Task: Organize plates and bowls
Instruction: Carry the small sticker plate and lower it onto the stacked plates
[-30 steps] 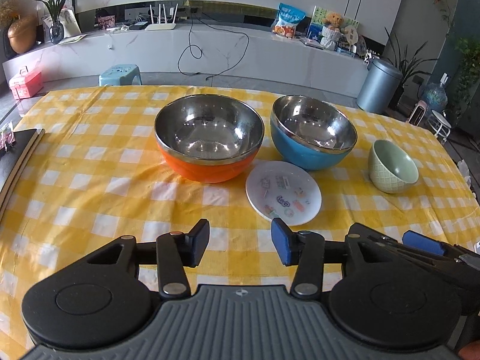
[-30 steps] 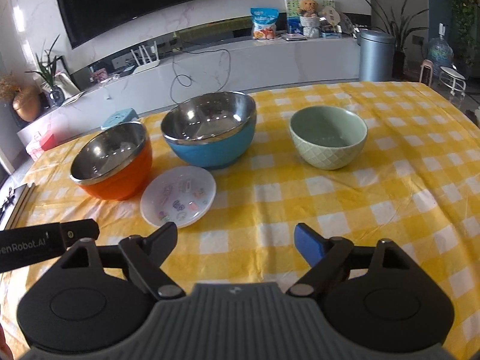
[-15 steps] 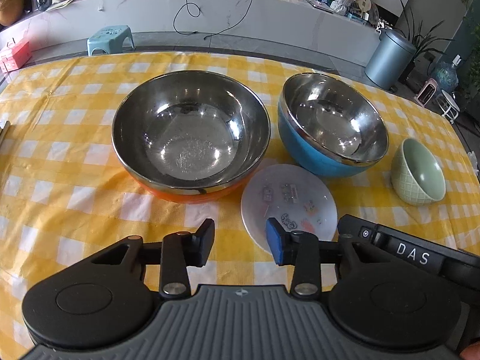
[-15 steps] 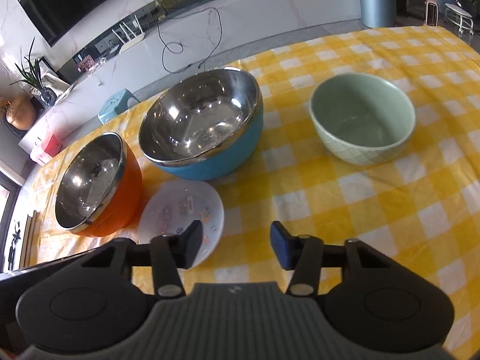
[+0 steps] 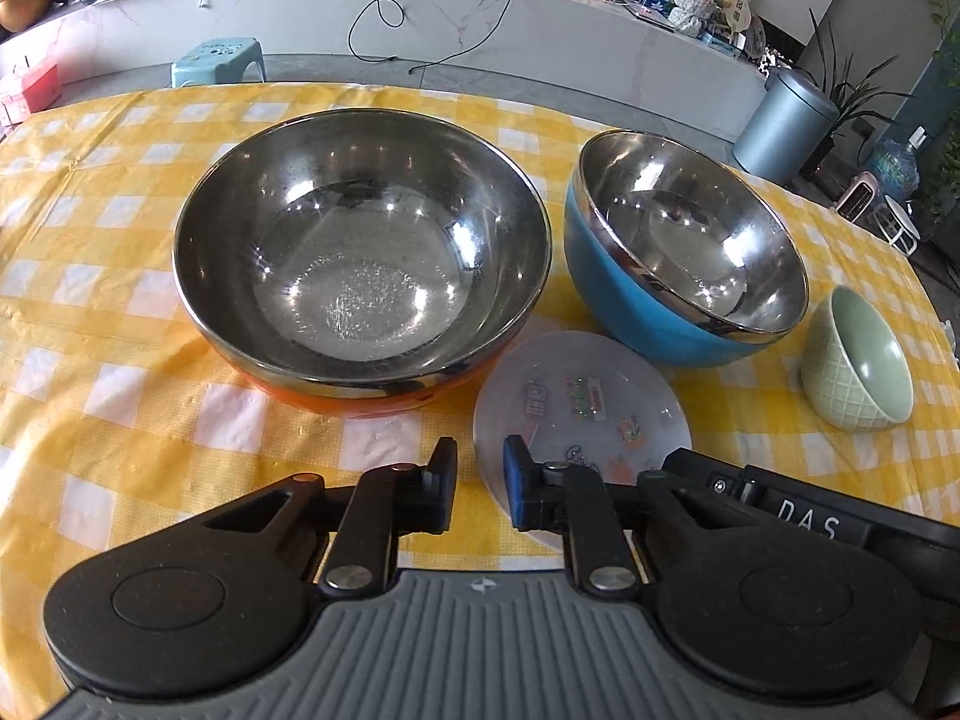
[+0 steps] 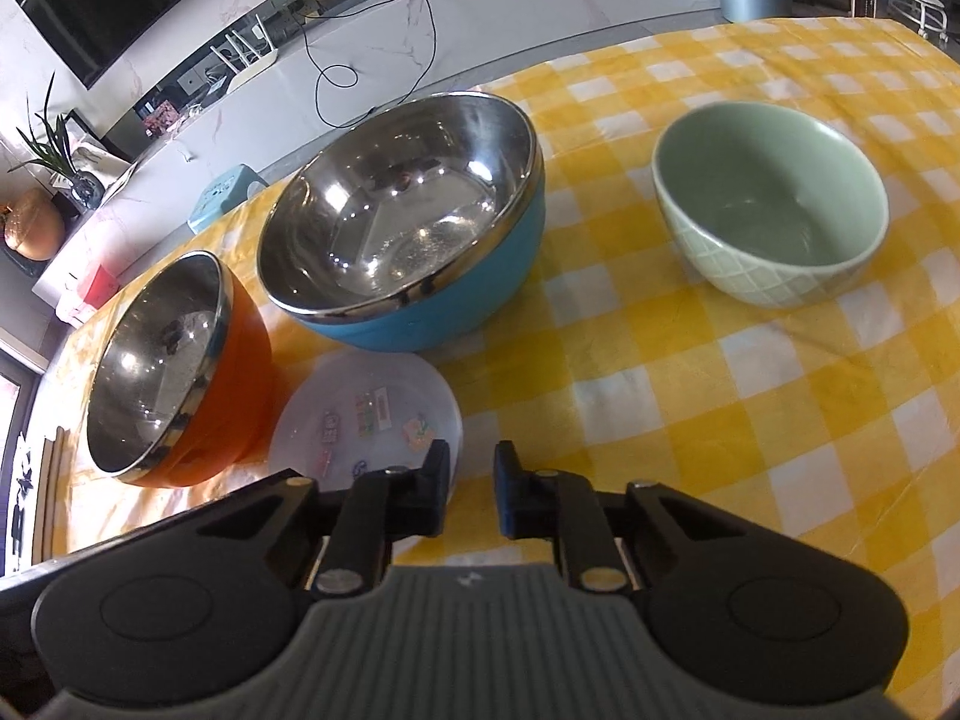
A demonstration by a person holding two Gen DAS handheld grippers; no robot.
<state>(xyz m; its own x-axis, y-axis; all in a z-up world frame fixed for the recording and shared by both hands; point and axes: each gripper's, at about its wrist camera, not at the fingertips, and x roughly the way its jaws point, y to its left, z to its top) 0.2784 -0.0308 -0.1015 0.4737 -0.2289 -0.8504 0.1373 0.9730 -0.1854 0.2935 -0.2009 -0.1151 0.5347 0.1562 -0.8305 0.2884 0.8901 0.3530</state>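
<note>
On the yellow checked cloth [image 5: 120,300] stand an orange steel-lined bowl [image 5: 360,252] [image 6: 162,360], a blue steel-lined bowl [image 5: 684,252] [image 6: 402,210] and a small green ceramic bowl [image 5: 858,360] [image 6: 768,204]. A small white plate [image 5: 582,396] [image 6: 366,414] with stickers lies in front of the two steel bowls. My left gripper [image 5: 480,480] hovers over the plate's near left rim. Its jaws are closing to a narrow gap, with nothing pressed between them. My right gripper [image 6: 471,483] is by the plate's near right rim, its jaws also closing on nothing. Its black body [image 5: 780,510] shows in the left wrist view.
Beyond the table's far edge are a white counter [image 5: 480,18], a blue stool [image 5: 219,60] and a grey bin [image 5: 786,120]. A dark board [image 6: 24,498] lies at the table's left edge. Bare cloth lies to the right of the green bowl [image 6: 840,420].
Both grippers have come forward and down toward the plate, and both pairs of jaws have narrowed from wide to a slim gap. The bowls and plate have not moved.
</note>
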